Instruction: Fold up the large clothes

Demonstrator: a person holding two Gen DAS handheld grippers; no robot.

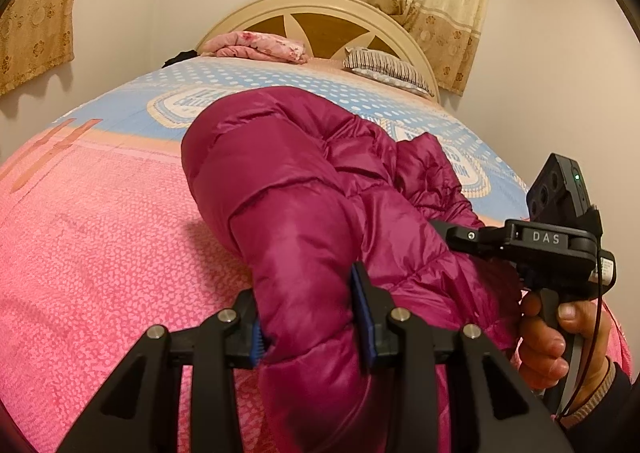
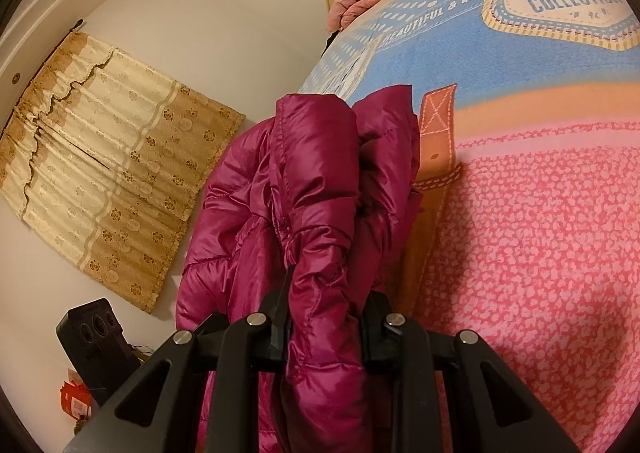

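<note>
Left wrist view: left gripper (image 1: 310, 317) clamped on a puffy fold of the magenta down jacket (image 1: 304, 189), which lies bunched on the pink/blue bedspread (image 1: 100, 237), near side of bed. At right, right gripper (image 1: 460, 233) w/ a hand (image 1: 560, 337) on its handle; tips buried in jacket. Far end: headboard (image 1: 320, 13), pillow (image 1: 384, 67). Right wrist view: right gripper (image 2: 326, 325) clamped on a jacket (image 2: 316, 189) fold; bedspread (image 2: 540, 233) to right, curtain (image 2: 112, 157) left.

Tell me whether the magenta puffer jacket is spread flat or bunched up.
Bunched up. The jacket humps in doubled, puffy layers on the bed, pinched by both the left hand-held gripper and right hand-held gripper.
</note>
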